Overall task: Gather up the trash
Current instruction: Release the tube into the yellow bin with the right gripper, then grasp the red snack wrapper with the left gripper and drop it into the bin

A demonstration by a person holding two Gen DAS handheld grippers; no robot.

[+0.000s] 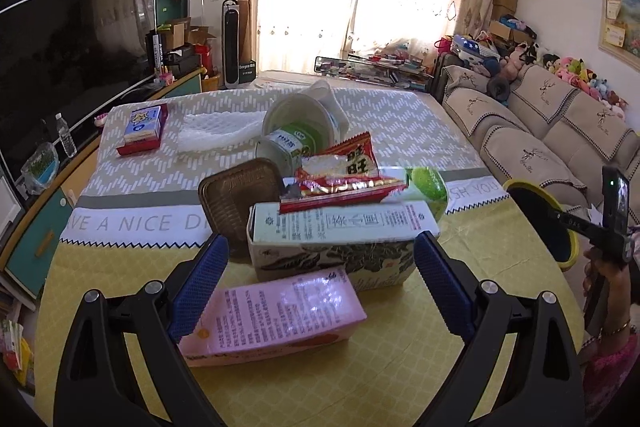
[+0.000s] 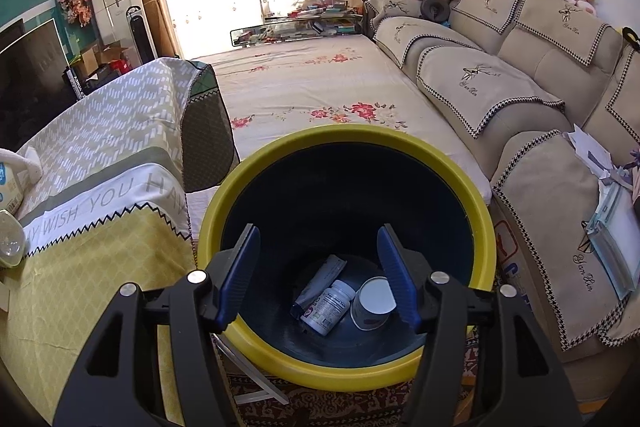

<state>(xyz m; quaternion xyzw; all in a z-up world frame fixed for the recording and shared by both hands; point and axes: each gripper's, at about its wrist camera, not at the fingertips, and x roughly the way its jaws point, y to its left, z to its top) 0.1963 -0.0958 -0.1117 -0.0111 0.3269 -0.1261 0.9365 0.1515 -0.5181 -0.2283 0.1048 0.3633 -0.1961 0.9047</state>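
Note:
In the left wrist view, a pile of trash lies on the table [image 1: 120, 307]: a pink carton [image 1: 272, 319] nearest, a white printed box [image 1: 340, 247], a red snack wrapper [image 1: 344, 175], a brown tray [image 1: 240, 199] and a tipped white cup [image 1: 300, 127]. My left gripper [image 1: 322, 263] is open, its fingers either side of the pink carton and the box, touching neither. The yellow-rimmed bin [image 1: 548, 223] stands at the table's right edge. My right gripper [image 2: 318, 275] is open and empty over the bin [image 2: 348, 375], which holds a white bottle [image 2: 328, 307], a tube [image 2: 320, 283] and a paper cup [image 2: 374, 303].
A small blue-and-red box [image 1: 142, 129] and white foam netting [image 1: 216, 131] lie further back on the table. A TV [image 1: 68, 67] stands at the left, a sofa [image 2: 520, 87] at the right, a cloth-covered bed [image 2: 320, 87] behind the bin.

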